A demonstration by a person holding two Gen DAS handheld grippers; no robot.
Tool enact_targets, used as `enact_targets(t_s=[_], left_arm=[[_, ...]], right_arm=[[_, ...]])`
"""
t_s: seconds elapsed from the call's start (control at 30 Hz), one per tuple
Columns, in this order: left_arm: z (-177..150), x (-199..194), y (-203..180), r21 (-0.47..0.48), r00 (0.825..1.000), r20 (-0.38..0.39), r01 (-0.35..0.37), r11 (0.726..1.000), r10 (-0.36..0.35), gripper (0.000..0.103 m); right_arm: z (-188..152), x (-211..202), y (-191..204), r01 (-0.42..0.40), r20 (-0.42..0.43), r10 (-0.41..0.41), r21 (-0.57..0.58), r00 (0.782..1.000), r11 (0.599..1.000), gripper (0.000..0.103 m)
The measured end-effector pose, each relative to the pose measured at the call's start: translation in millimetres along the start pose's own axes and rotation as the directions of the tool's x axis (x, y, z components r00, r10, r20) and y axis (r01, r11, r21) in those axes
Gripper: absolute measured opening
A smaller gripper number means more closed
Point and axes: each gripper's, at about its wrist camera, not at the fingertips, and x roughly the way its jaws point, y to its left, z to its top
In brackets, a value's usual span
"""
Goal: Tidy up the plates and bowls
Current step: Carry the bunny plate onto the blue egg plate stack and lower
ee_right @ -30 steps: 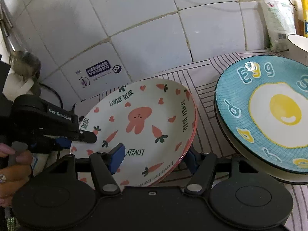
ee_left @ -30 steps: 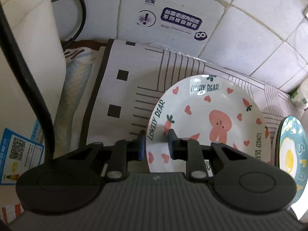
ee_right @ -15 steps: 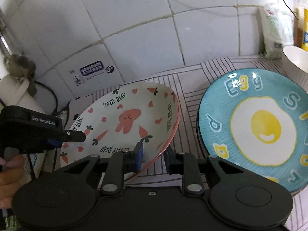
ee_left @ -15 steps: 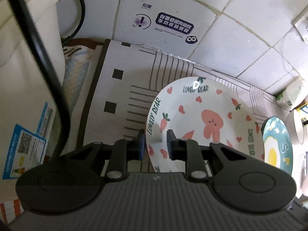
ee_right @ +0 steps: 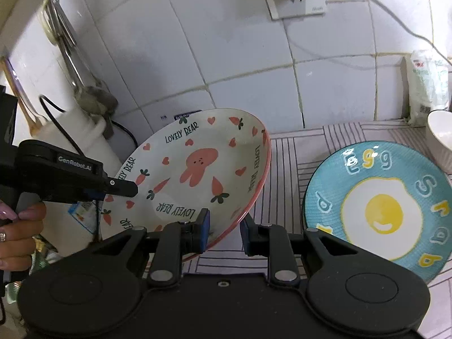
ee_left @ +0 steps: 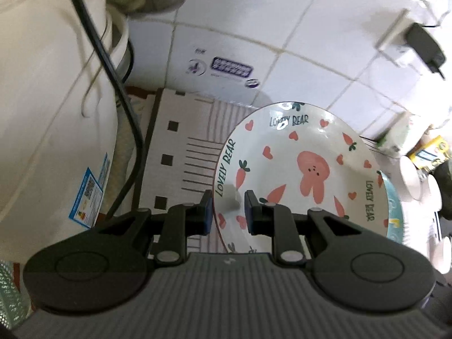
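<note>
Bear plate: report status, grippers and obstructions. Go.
Left gripper and right gripper both shut on bear plate rim. Plate tilted, lifted off striped mat. Egg plate flat to the right, white bowl beyond it; no contact.

The bunny plate (ee_right: 197, 169) at frame centre is white with a pink rabbit, red hearts, orange carrots, dark "LOVELY BEAR" lettering and a pink rim. At right, the egg plate (ee_right: 378, 206) is teal with a white-and-yellow fried egg and coloured letters. The mat (ee_left: 180, 152) shows dark stripes and black squares on white.

bear plate (ee_right: 197, 169) left, egg plate (ee_right: 378, 206) right — bowl (ee_right: 440, 138) behind
</note>
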Motion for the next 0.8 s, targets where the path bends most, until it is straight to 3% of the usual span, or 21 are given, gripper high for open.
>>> enact_targets(t_s=[0.3,0.47,0.8], left_arm=[[0,-35,-55,0.158,0.993,0.040,0.102,0.982,-0.109,0.020],[0,-40,-84,0.184,0.983,0.015,0.175,0.967,-0.181,0.020],[3,12,-140,0.230,0.959,-0.082,0.282,0.931,-0.270,0.021]], right_arm=[[4,-54,-24,0.022,0.065,-0.029,0.109,0.997,0.994,0.028],[1,-86,-39,0.065,0.086,-0.078,0.138,0.993,0.988,0.028],[-10,-104,-89,0.138,0.064,-0.157,0.244,0.985,0.960,0.028]])
